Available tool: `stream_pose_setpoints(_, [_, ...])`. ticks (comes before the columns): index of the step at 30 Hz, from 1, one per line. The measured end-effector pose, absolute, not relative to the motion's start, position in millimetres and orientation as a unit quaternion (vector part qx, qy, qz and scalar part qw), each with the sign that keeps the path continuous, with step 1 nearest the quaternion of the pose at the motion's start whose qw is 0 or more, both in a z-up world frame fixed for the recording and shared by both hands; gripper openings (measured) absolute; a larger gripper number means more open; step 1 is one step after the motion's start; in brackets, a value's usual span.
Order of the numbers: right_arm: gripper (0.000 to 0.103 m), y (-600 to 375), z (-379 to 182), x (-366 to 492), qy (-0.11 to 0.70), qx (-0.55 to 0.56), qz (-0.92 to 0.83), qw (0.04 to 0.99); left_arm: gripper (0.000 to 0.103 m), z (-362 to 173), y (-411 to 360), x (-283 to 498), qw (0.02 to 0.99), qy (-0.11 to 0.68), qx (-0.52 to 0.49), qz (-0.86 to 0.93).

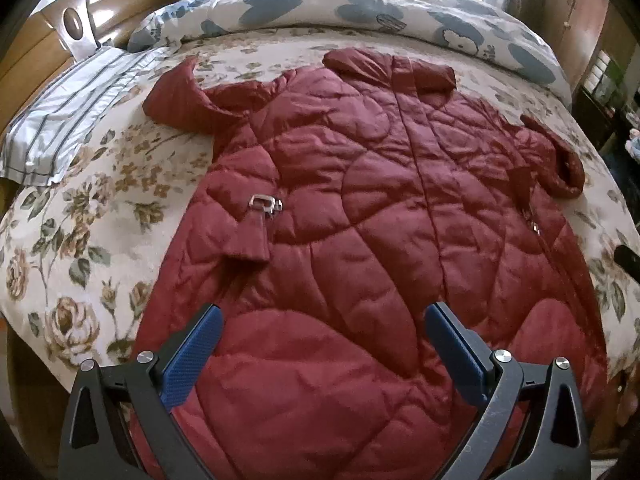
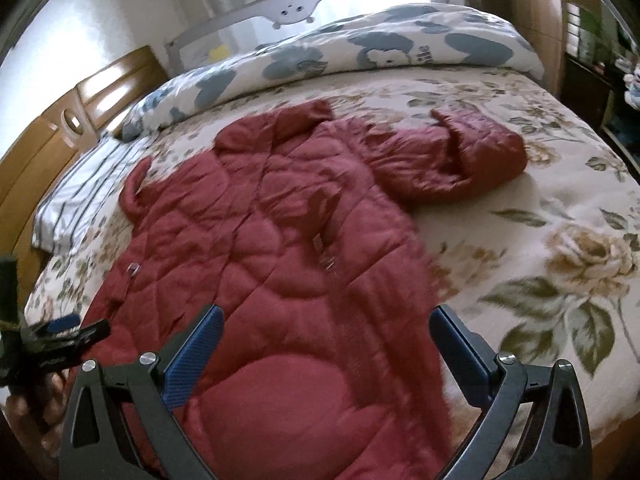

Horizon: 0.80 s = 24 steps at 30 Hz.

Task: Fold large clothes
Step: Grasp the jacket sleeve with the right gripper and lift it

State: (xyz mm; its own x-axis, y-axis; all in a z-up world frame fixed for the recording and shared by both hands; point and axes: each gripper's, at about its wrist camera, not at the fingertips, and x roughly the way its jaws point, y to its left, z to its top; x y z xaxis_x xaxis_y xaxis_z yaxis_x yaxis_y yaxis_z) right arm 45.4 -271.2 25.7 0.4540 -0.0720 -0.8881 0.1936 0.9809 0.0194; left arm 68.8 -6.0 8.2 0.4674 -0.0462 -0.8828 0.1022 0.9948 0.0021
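No legible text, label, brand, number or sign is present in either view. The only candidate is a short dark marking on the blue-and-white duvet (image 2: pixel 400 40), far ahead of the right gripper's fingers and beside a printed cartoon figure; it is too small and blurred to be read. The same duvet (image 1: pixel 360 12) in the left wrist view, far ahead of the fingers, carries cartoon prints only, with no readable characters. The metal buckle (image 1: pixel 266 204) on the red quilted coat (image 1: pixel 360 220), ahead of the left finger, shows no readable marking.
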Motion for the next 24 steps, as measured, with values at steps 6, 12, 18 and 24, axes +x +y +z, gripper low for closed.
stream_pose_setpoints(6, [0.101, -319, 31, 78, 0.498, 0.079, -0.115, 0.856, 0.102, 17, -6, 81, 0.868, 0.494, 0.001, -0.055])
stream_pose_setpoints(12, [0.095, -363, 34, 121, 0.485, 0.077, -0.155, 0.857, 0.102, 16, -15, 102, 0.865, 0.499, 0.010, -0.060])
stream_pose_setpoints(18, [0.083, -407, 19, 185, 0.491, 0.058, -0.194, 0.847, 0.101, 14, -19, 122, 0.864, 0.500, -0.004, -0.058])
stream_pose_setpoints(24, [0.080, -443, -17, 247, 0.519, 0.043, -0.224, 0.823, 0.101, 2, -27, 144, 0.853, 0.517, -0.013, -0.066])
